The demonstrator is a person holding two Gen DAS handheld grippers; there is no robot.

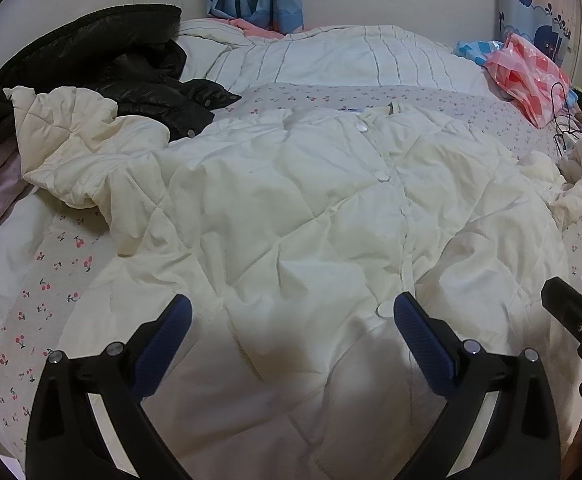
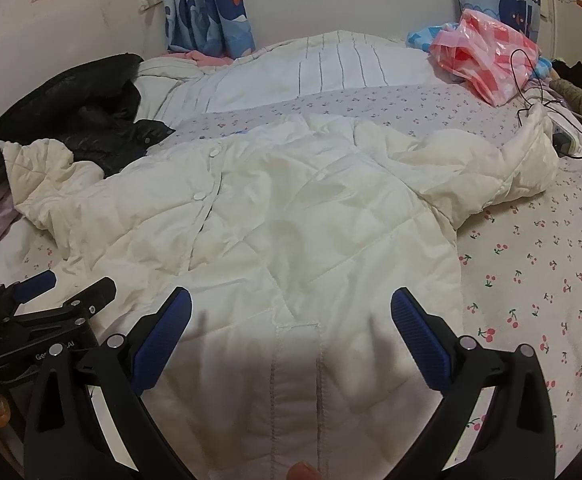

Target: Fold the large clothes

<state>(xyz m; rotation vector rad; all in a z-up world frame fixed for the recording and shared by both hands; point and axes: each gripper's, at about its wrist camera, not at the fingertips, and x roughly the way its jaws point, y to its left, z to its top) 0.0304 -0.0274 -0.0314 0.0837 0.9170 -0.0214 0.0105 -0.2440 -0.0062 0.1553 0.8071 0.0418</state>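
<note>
Nearby, both grippers, left gripper (image 1: 293, 312) and right gripper (image 2: 291, 306), hover with fingers apart over a soft, puffy white quilted jacket (image 1: 291, 208); grasp its near hem.

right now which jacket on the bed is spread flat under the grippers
The white quilted jacket, buttoned front facing up. The black jacket lies crumpled at the far left, away from both open grippers.

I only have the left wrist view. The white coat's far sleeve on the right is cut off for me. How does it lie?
Observer: The right wrist view shows that sleeve bunched and folded back on itself, cuff toward the black cable.
Operator: Is my right gripper holding anything?
Observer: No. The right gripper is open above the white coat, near its hem.
Operator: What's beside the hem there?
Observer: Bare cherry-print sheet.
</note>
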